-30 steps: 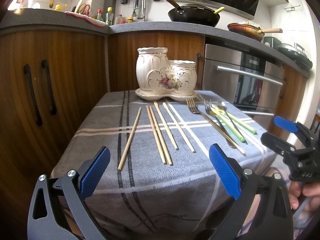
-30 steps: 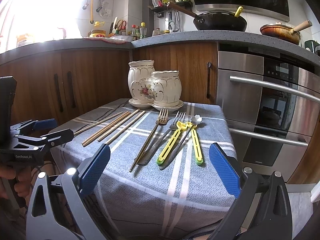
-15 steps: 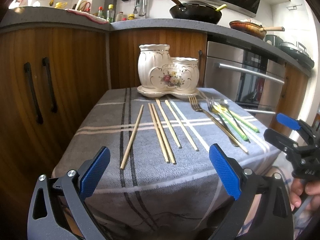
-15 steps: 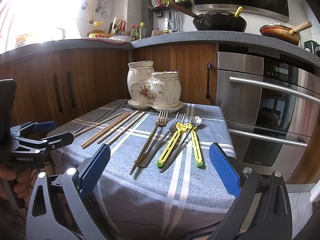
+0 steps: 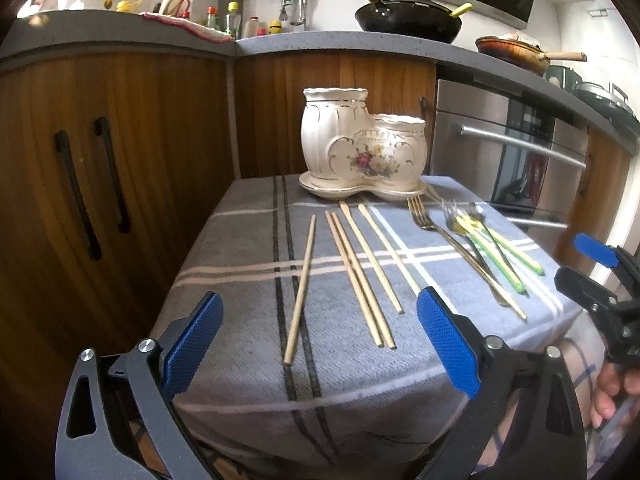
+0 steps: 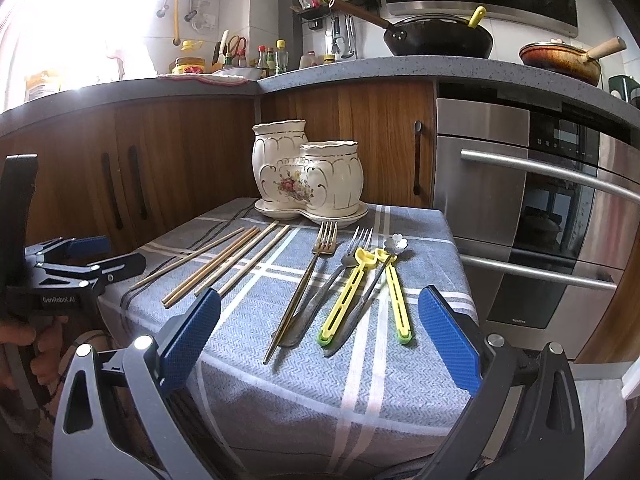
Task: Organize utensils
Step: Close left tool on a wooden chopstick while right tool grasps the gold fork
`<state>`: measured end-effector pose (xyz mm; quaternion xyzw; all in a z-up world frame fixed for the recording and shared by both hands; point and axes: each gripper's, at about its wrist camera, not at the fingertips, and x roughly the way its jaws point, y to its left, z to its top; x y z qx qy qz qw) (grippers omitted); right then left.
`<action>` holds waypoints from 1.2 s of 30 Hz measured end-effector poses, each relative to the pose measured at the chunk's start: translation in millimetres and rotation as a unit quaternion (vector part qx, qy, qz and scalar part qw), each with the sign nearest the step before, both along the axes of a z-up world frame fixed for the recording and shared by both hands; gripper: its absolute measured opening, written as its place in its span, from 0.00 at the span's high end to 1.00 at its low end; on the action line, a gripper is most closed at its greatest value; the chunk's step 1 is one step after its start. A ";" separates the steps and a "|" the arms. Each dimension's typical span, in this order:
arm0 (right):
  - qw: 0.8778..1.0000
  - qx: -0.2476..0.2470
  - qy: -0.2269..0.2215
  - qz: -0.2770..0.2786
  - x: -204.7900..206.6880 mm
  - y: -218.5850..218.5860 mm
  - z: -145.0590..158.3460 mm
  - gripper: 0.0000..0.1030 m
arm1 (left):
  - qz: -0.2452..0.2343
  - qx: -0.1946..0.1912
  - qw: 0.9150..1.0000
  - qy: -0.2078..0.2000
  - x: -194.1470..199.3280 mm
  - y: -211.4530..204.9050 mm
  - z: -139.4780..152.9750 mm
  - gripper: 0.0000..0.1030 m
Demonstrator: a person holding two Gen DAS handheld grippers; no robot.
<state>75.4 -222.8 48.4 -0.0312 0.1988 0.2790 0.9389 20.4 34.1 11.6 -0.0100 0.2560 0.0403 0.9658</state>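
A cream ceramic two-pot utensil holder point(image 5: 362, 148) point(image 6: 306, 174) stands at the far edge of the small table point(image 5: 248, 248). Several wooden chopsticks point(image 5: 360, 268) point(image 6: 224, 264) lie side by side on the cloth. A gold fork point(image 5: 460, 248) point(image 6: 308, 280), a silver fork point(image 6: 340, 276) and two yellow-green handled utensils point(image 6: 394, 296) point(image 5: 496, 256) lie to their right. My left gripper point(image 5: 320, 344) is open and empty at the near edge, in front of the chopsticks. My right gripper point(image 6: 320, 336) is open and empty at the near edge, in front of the forks.
The table wears a grey-blue striped cloth point(image 6: 360, 380). Wooden cabinets point(image 5: 100, 160) stand left and behind. A steel oven point(image 6: 540, 220) stands to the right. A wok point(image 6: 436, 38) and a pan point(image 6: 560, 60) sit on the counter above.
The left gripper has moved forward and lower toward the table, so the chopsticks sit nearer. The right gripper has barely moved. Both stay open.
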 end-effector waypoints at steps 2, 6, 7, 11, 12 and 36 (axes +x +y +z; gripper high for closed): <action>1.000 -0.003 0.008 -0.003 4.2 2.6 1.3 0.15 | -0.008 0.005 1.000 0.008 5.0 2.9 2.3 0.14; 0.998 0.001 0.059 -0.002 25.5 8.7 6.1 0.38 | -0.025 0.011 0.998 0.056 26.0 13.7 4.0 0.38; 0.997 0.004 0.073 0.000 31.5 10.3 7.8 0.39 | -0.031 0.011 0.997 0.073 33.2 17.8 3.9 0.42; 0.995 -0.017 0.100 0.015 48.8 25.3 15.1 0.46 | -0.062 -0.016 0.988 0.143 63.4 35.8 0.6 0.53; 0.994 -0.025 0.107 0.021 54.4 30.7 17.9 0.49 | -0.069 -0.020 0.985 0.157 70.5 38.3 0.1 0.54; 0.922 -0.193 0.327 0.072 162.3 109.4 -11.9 0.87 | -0.137 0.037 0.933 0.329 157.5 33.1 -4.8 0.84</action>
